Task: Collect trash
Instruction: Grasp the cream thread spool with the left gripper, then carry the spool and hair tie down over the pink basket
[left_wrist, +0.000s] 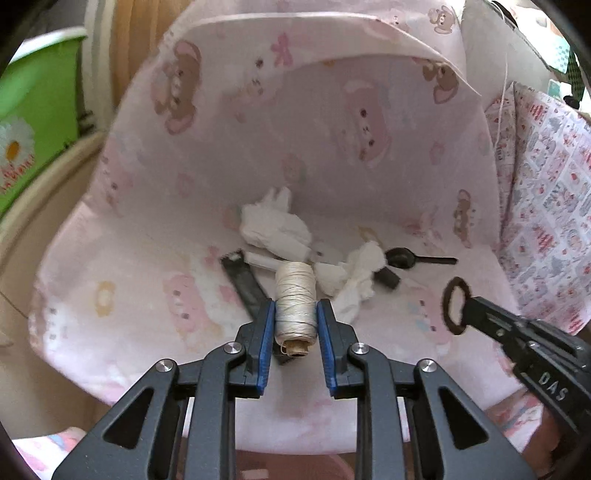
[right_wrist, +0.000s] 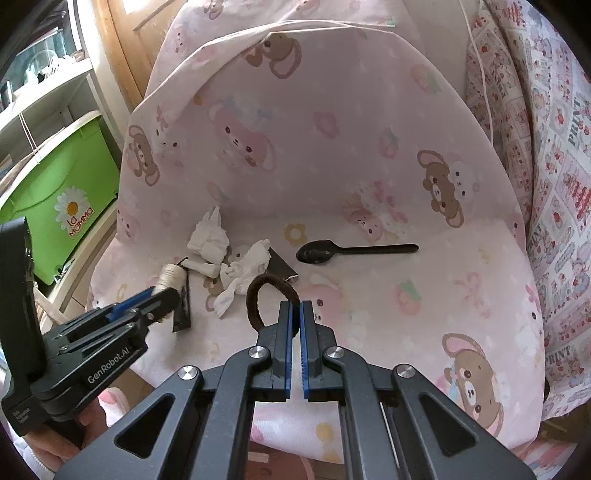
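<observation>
Item one: my left gripper (left_wrist: 295, 321) is clamping the cream thread spool (left_wrist: 295, 295) over the pink cloth (left_wrist: 147, 295). Item two: my right gripper (right_wrist: 295, 321) is pinching a brown hair tie (right_wrist: 271, 291). Crumpled tissues (right_wrist: 243, 273) and a black spoon (right_wrist: 354, 251) are lying nearby.

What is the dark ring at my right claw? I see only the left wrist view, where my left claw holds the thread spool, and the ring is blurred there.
Observer: It is a brown hair tie. The right claw is shut on one end of it, and the loop stands up to the left.
Operator: Is the black spoon free? A tissue covers part of it for me.
Observer: Yes. The spoon lies alone on the pink cloth and touches nothing.
Operator: Is something under that tissue?
Observer: A dark flat wrapper sticks out from under the tissue.
</observation>
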